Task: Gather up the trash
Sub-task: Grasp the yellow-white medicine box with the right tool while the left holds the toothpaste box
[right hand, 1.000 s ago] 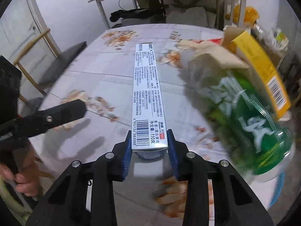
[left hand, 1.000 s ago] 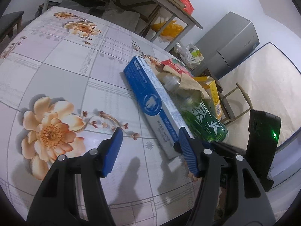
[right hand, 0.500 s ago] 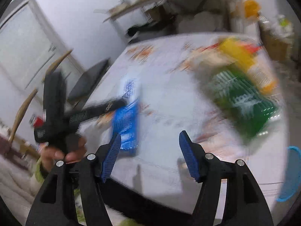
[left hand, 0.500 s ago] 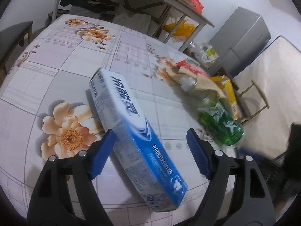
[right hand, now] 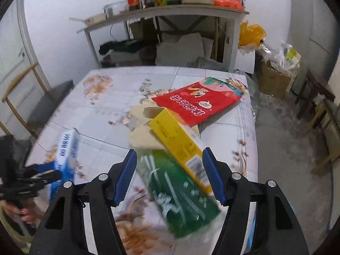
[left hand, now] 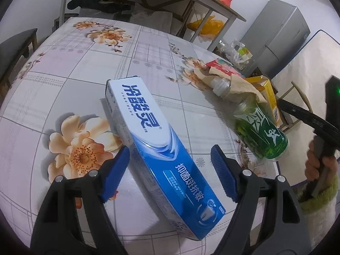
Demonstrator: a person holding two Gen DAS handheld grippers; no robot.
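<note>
Nothing is looking collected yet. The toothpaste box (left hand: 161, 148) is lying on the table (left hand: 74, 68), between the parted pads of the left gripper (left hand: 170, 172), untouched. At its 2 o'clock, the green bottle (right hand: 180, 193), yellow box (right hand: 178, 146) and red packet (right hand: 197, 102) are waiting; the right gripper (right hand: 170, 178) is standing apart over them, empty.

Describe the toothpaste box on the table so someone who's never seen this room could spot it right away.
Start at the floral tablecloth. The toothpaste box lies flat between the open left gripper's fingers. It's the only long blue-and-white carton, lying apart from the green bottle and yellow box.
</note>
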